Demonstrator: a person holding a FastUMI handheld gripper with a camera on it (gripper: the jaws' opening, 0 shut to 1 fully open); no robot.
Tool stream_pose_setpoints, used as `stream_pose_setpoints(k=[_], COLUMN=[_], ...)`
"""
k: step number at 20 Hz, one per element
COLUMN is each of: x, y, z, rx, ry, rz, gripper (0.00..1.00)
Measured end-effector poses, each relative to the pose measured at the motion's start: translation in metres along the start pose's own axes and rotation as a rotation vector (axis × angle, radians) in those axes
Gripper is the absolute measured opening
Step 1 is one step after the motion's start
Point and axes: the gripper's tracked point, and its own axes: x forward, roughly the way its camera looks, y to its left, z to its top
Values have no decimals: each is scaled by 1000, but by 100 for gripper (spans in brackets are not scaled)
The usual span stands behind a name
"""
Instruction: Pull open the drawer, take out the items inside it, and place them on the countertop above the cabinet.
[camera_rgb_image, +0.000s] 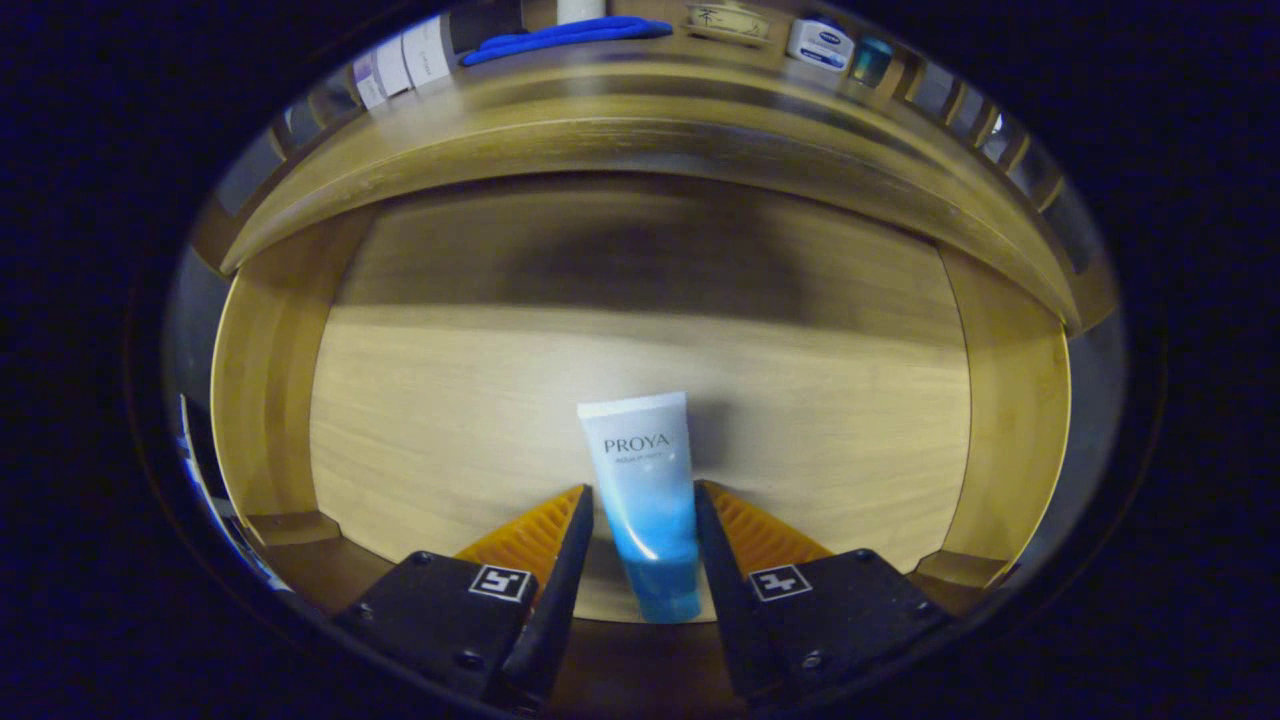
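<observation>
Fingers (594, 520) flanking tube (643, 490) in drawer (262, 400)

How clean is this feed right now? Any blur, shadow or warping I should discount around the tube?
Gripper view: the blue-and-white plastic tube is sharp, with a small glare streak low on it; the gripper jaws flank it closely. The open wooden drawer has a dark shadow band across its back half. Fisheye bends the wooden countertop edge into an arc, and the items above look soft.

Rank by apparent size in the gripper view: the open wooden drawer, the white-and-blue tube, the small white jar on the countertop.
1. Open wooden drawer
2. White-and-blue tube, pinched between the gripper fingers, much nearer the camera
3. Small white jar, far off, so true size unsure
</observation>
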Motion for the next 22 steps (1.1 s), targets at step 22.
stream_pose_setpoints(k=[22], x=[-94], y=[9], z=[18], rx=[-2], ry=[-247], rz=[137], gripper=[47])
